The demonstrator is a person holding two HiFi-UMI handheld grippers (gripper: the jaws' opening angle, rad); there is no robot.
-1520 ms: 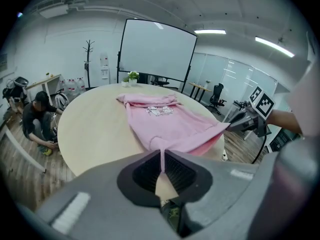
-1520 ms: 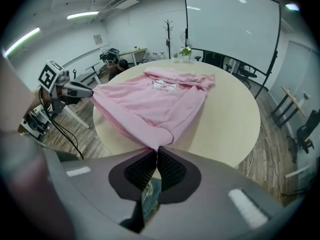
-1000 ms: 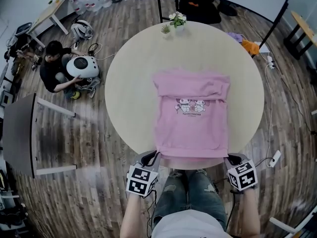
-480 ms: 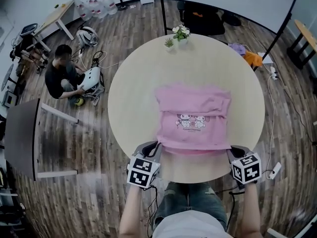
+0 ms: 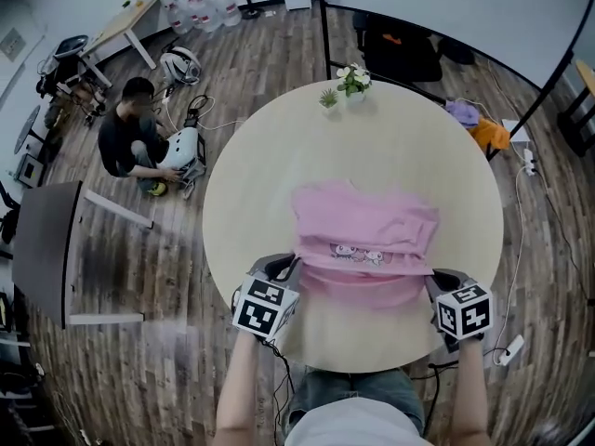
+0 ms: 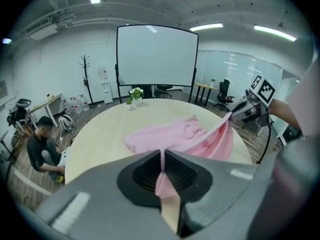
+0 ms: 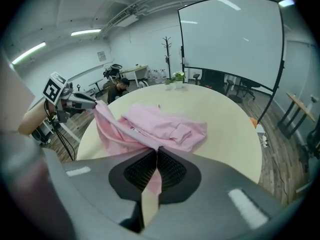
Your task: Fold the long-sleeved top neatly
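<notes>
Pinching the near-left hem corner, the left tongs (image 5: 294, 268) are clamped on pink cloth, which sits sandwiched between their pads in the left gripper view. The long-sleeved top (image 5: 367, 226) lies on the near half of the round tabletop (image 5: 251, 165). Its sleeves appear folded in, so it forms a rough rectangle. Its collar end points away from the person and its length runs near to far. The hem is raised off the tabletop and sags in a band between the two corners, just over the printed picture (image 5: 358, 252). The right tongs (image 5: 434, 276) are likewise closed tight on the near-right hem corner. In my judgement the sleeve folds are done and the bottom-to-collar fold is midway. The hem has yet to be laid down and smoothed.
</notes>
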